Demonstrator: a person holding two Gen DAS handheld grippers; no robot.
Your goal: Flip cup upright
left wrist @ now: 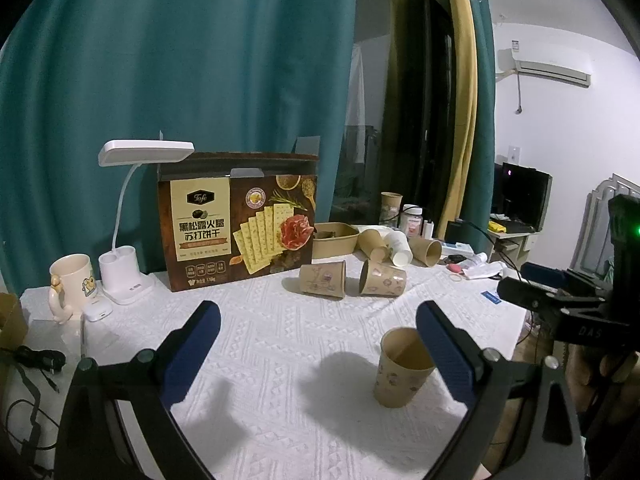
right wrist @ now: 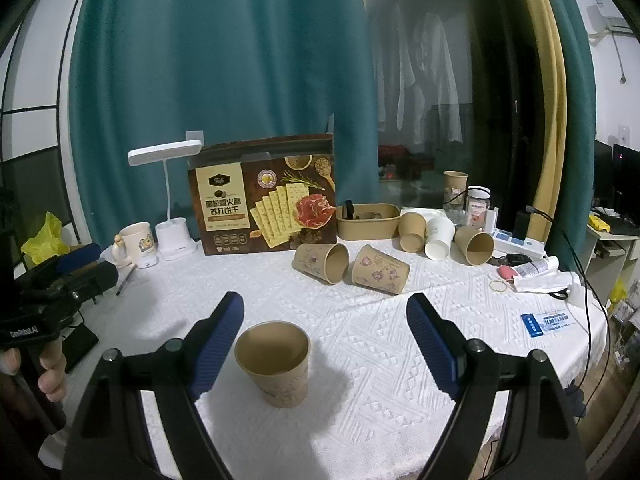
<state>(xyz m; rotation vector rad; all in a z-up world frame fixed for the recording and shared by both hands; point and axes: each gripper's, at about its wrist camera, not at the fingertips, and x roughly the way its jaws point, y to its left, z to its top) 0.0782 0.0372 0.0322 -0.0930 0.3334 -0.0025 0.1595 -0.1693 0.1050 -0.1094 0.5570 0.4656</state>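
A brown paper cup (left wrist: 400, 368) stands upright on the white tablecloth, mouth up; it also shows in the right wrist view (right wrist: 276, 364). My left gripper (left wrist: 318, 328) is open and empty, its right finger (left wrist: 444, 356) just in front of the cup. My right gripper (right wrist: 326, 324) is open and empty, its left finger (right wrist: 218, 340) beside the cup. Two printed brown cups (right wrist: 322, 262) (right wrist: 380, 269) lie on their sides further back, also seen in the left wrist view (left wrist: 322, 280) (left wrist: 382, 279).
A cracker box (right wrist: 266, 196), white desk lamp (right wrist: 170, 200) and mug (right wrist: 134, 244) stand at the back left. A brown tray (right wrist: 368, 222), more tipped cups (right wrist: 438, 238), jars and a power strip (right wrist: 520, 240) crowd the back right. A blue card (right wrist: 546, 322) lies near the right edge.
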